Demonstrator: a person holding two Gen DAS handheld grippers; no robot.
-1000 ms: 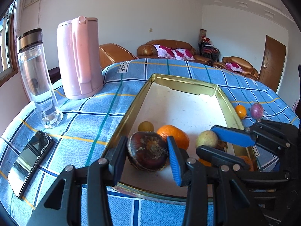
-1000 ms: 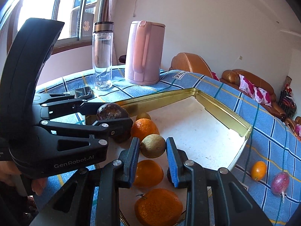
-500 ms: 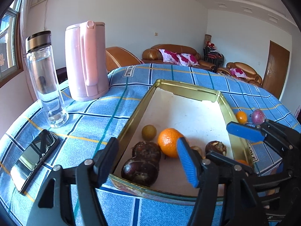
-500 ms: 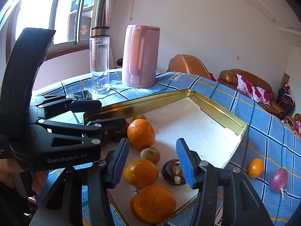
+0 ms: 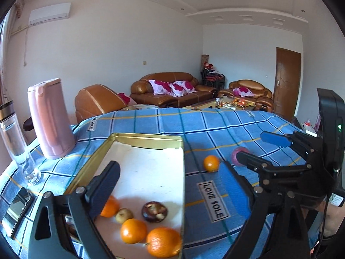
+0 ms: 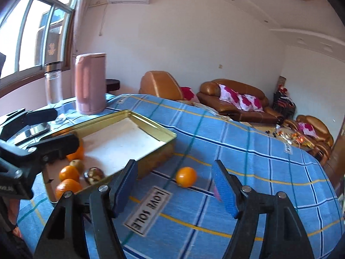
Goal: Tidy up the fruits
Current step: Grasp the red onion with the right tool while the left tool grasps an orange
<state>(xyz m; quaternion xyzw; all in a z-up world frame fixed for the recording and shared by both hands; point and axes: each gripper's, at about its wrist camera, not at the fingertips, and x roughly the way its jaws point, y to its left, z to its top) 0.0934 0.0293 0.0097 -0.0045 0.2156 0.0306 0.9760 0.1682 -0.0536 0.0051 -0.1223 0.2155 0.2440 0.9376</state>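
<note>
Your desk (image 6: 248, 172) wears a blue checked cloth, sofas behind it. Both tongs, left (image 5: 172, 185) and right (image 6: 175, 185), gape wide and empty. The small orange (image 6: 186, 177) lies right of the gold tray (image 6: 151, 127), between your right tongs' fingers.

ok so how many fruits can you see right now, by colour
orange fruits: 4 (3 in the tray, 1 on the tablecloth)
yellow-green fruit: 1
dark brown fruit: 1
purple fruit: 1
total: 7 in view; the left gripper may hide more
</note>
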